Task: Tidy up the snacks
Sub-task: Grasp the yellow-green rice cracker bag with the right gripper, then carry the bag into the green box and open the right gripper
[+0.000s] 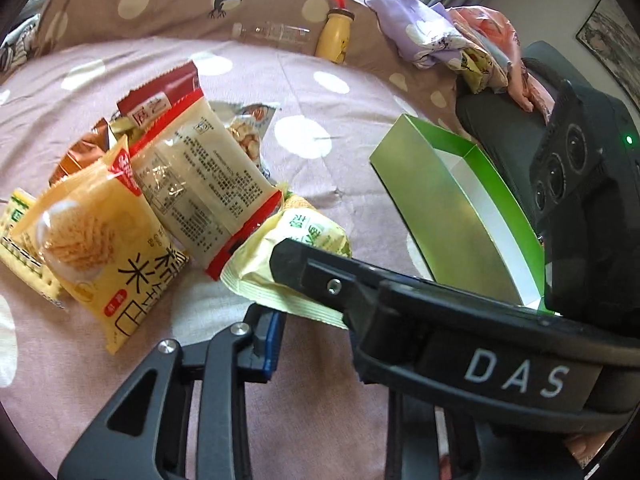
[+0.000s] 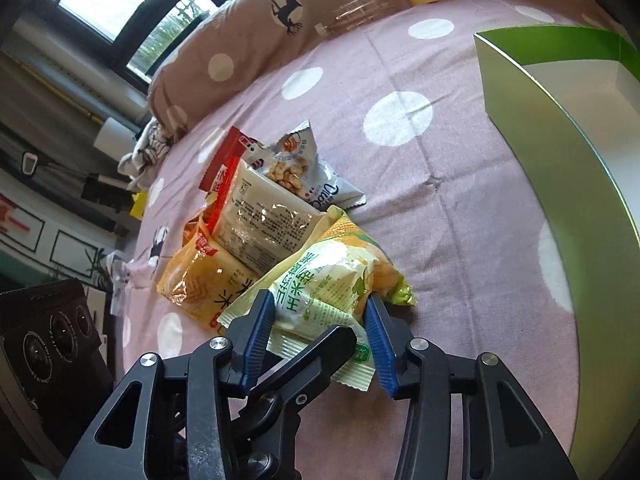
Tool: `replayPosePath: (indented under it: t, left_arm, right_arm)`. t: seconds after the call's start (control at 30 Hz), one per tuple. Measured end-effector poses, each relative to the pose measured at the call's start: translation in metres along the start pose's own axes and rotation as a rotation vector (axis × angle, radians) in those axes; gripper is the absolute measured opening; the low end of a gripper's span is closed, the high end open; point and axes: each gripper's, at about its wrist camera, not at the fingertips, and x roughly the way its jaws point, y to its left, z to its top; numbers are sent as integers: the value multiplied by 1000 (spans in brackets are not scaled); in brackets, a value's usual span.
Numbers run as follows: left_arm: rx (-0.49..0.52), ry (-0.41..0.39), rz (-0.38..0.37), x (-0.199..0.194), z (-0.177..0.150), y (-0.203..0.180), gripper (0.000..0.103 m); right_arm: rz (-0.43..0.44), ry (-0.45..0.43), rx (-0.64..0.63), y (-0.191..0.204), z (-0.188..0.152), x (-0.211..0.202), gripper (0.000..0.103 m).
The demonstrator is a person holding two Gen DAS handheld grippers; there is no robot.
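The right gripper (image 2: 320, 332) is clamped on the green-and-yellow corn snack bag (image 2: 332, 280), the two blue pads (image 2: 256, 332) squeezing the bag's lower part from both sides, and its crimped bottom edge hangs down between the fingers. That bag lies at the near edge of the snack pile on the bed.

The left gripper is harder to read. In its own view only one blue pad (image 1: 270, 344) shows, low in the frame, and the right gripper's black body crosses in front of it. The jaws look closed down narrow, and I can't make out anything between them. The pad sits just beside the corn bag's pale crimped end (image 1: 280, 284), but touching or not, can't tell.

Behind the corn bag comes the rest of the pile: a yellow rice-cracker bag (image 2: 200, 280), then a white packet with red ends (image 2: 264, 216) leaning on it, back side up with the small print showing. Beyond that lies a white-and-blue puff bag (image 2: 308, 176), plus an orange-brown wrapper (image 1: 84, 152) peeking out at the left.

Off to the right stands a green box (image 2: 568, 168), open on top, white inside. Nothing shows in the part of the inside I can see.

Farthest back, against the spotted pillow (image 1: 160, 0), lie a clear bottle (image 1: 276, 34) and a yellow bottle (image 1: 336, 36).
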Motion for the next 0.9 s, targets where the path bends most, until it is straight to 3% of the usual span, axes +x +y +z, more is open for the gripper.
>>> replayPosePath:
  t: [0.23,0.43,0.7,0.9]
  left_arm:
    - [116,-128,24,-27,10,-30,26]
    - [235,-192,-13,-29,26,-68,26]
    - [373,-155,-82,-3,40,-123,25]
    - [428,-77,-124,22,39,-151,25]
  right_arm:
    - [68,-145,-25,10,-2,-48,49]
    - [69,-299,10,-3,2,-96,49]
    - [47,-433,178,-58,3,-137,49]
    - [19,-456,320,-101,0,-143,49]
